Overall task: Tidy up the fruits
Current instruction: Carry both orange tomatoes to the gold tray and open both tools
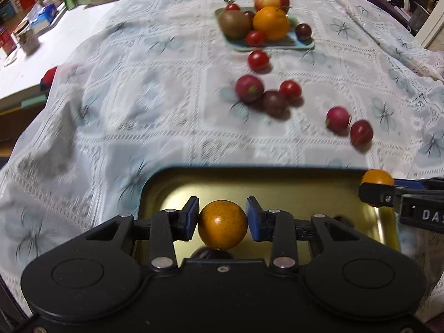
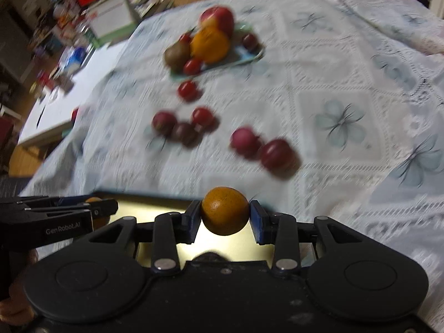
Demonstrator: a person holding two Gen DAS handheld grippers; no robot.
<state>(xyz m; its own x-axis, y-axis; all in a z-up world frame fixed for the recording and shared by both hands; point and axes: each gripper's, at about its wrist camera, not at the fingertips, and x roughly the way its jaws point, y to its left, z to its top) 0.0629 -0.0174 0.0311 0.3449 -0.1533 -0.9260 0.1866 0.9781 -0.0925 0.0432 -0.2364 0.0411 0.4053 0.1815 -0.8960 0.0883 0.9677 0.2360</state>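
Lace-covered table (image 1: 138, 116): each gripper, left (image 1: 222, 223) and right (image 2: 225, 213), pinches a speckled orange ball-shaped fruit (image 1: 222, 225) over the brass tray (image 1: 388, 222); red fruits (image 1: 249, 88) ahead remain unsorted.

Orange fruit (image 2: 224, 211) in right claw (image 2: 225, 216)

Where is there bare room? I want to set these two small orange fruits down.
The gold tray beneath both hand-held grippers is mostly bare; one dark fruit lies at its near edge. The tablecloth left of the loose red fruits is open. The blue plate is crowded.
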